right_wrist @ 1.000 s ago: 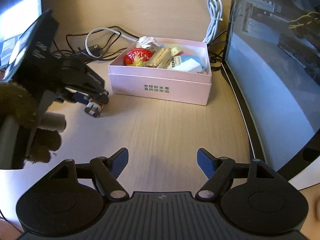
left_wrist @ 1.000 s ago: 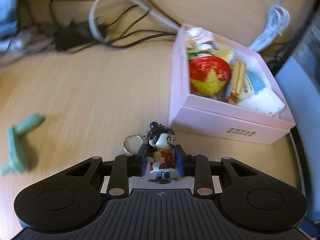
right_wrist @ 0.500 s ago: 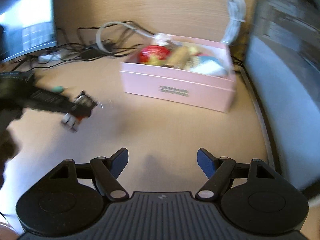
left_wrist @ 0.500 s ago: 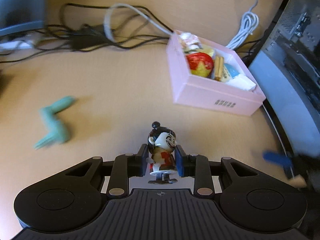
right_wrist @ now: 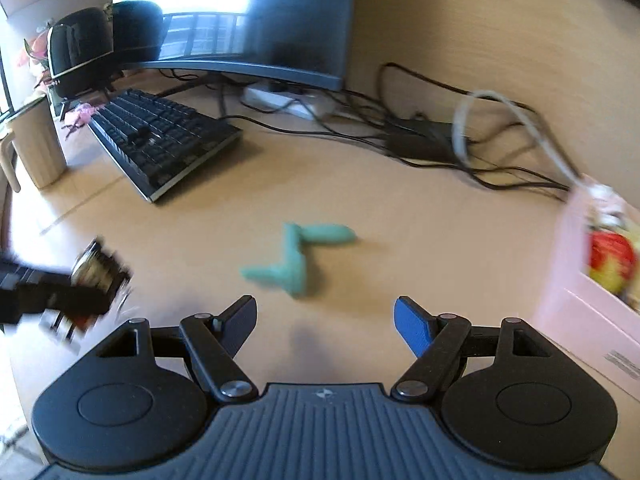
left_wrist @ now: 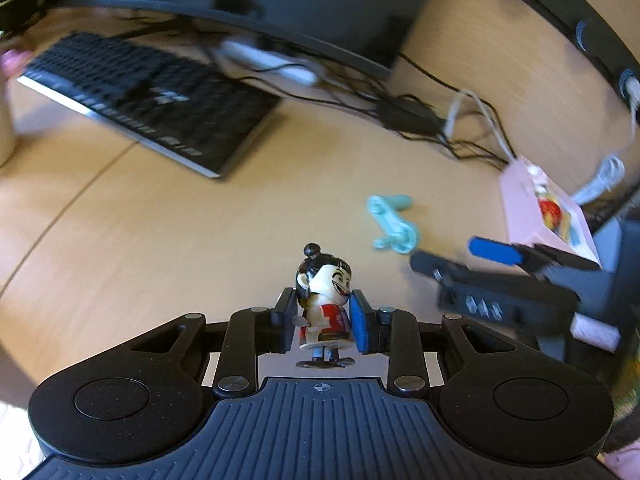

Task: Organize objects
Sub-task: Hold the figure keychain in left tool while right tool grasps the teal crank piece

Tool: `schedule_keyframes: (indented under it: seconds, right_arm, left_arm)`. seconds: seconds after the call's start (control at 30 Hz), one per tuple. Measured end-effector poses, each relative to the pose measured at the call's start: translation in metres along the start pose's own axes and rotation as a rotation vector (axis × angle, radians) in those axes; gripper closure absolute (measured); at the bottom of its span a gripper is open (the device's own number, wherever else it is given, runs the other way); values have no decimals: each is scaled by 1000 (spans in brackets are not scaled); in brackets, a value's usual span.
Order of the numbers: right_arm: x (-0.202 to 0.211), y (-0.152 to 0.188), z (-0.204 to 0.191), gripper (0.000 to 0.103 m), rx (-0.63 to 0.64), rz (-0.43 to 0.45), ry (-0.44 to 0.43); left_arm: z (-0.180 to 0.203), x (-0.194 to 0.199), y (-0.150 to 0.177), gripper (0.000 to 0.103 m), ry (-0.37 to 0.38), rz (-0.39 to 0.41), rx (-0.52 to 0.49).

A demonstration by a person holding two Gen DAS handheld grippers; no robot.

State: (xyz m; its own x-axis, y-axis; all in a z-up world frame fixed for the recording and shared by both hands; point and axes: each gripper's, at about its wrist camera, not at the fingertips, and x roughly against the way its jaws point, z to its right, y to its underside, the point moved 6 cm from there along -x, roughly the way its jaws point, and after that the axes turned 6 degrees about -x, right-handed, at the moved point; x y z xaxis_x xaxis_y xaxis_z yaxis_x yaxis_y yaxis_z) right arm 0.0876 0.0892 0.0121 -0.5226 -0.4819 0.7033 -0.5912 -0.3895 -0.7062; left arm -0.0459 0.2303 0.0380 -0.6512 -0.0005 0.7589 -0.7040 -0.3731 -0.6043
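— How is the figurine held, and which way is it turned?

— It is clamped upright between the blue pads of the left gripper. Its long axis runs head to foot, with the black topknot pointed away from the camera and the round base nearest it. The grinning face is turned slightly toward the right pad. A glossy moulded plastic body is seen, with a white face and a red patterned robe. It is carried above the wooden desk, not set on it.

— And the right gripper?

— Its jaws are spread wide, and nothing is held between them. Just beyond them a mint-green plastic piece is laid flat on the desk. It is bent into a zigzag, with one rounded arm pointed right toward the pink box and the other pointed left. A smooth matte surface is suggested, though it is blurred.

— What is seen of the box?

— A pink cardboard box with straight walls is seen at the right edge, open-topped, with a red and yellow item inside. Behind it, tangled black cables are spread, and a black keyboard is set at an angle on the left.
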Motion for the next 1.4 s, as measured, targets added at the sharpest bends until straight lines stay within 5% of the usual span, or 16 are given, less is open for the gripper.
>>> schedule_keyframes:
  seconds: [0.13,0.2,0.27,0.37,0.5,0.6,0.63,0.73,0.87,1.13,1.4]
  right_arm:
    - [-27,-17,-19,29,-44,1,-5]
    - [-38,-23,-21,43,-54,-6,10]
    - [-48,-25,-21,69,-47,-38,17]
    - [-45,-17,-20,82,-5,-80,13]
    - [-16,11,-14,82,99,-117,32]
    - [13,34,3,82,199,-104,136]
    - [25,39,10,76,218,-78,164]
    - [52,44,25,38,159,-31,185]
    - [59,53,34,37,-19,-47,183]
    - [57,62,58,38,4,-8,369]
    - [54,56,58,30,-130,19,246]
  left_arm:
    - [-25,9,3,71,-17,-1,46]
    - [-32,11,1,71,-18,4,58]
    - [-35,13,-1,71,-9,13,58]
    - [-35,12,-3,71,21,20,53]
    - [-29,-1,-2,71,69,2,40]
    - [-20,-9,0,71,100,-12,30]
    - [-18,-11,0,71,107,-15,27]
    - [-8,-15,1,71,129,-21,19]
    - [1,-17,-1,71,144,-31,-1]
    - [8,-17,-7,71,155,-30,-32]
    - [17,-17,-2,71,160,-43,-54]
